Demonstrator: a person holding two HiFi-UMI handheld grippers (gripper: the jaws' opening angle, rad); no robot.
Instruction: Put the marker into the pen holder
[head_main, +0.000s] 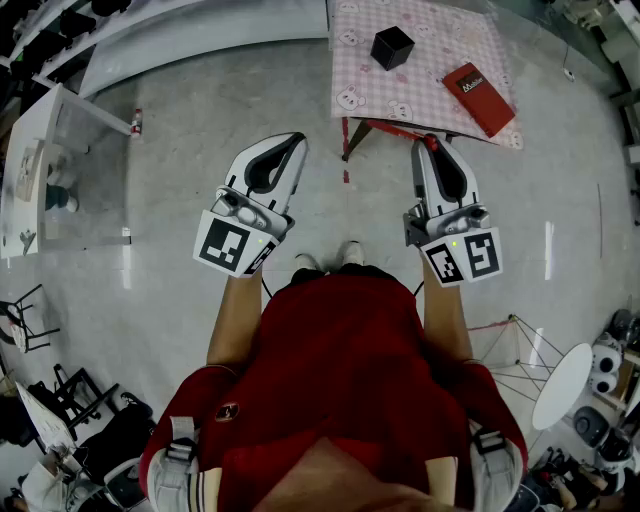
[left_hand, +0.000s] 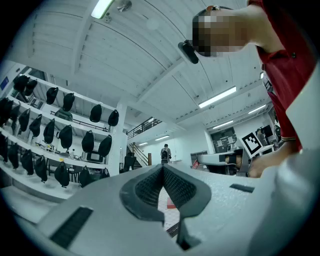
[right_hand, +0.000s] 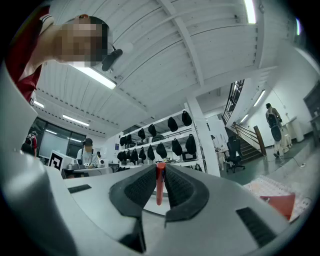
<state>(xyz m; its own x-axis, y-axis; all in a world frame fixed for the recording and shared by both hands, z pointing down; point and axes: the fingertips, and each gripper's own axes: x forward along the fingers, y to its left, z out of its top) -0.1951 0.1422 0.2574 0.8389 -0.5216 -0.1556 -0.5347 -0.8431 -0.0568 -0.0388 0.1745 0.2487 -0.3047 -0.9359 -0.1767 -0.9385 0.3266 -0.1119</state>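
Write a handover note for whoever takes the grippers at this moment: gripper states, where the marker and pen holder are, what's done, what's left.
Left gripper: shut, empty.
Right gripper: shut on the red marker, clamped between its pads.
Pen holder: black, on the pink checked table ahead, apart from both grippers.
Done: marker is in hand.
Left: carry it to the table and drop it into the pen holder.

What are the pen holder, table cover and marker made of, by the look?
Pen holder: matte black, sharp-edged cube, probably plastic.
Table cover: pink check print lying flat, cloth or vinyl, unclear which.
Marker: smooth red barrel, likely plastic.
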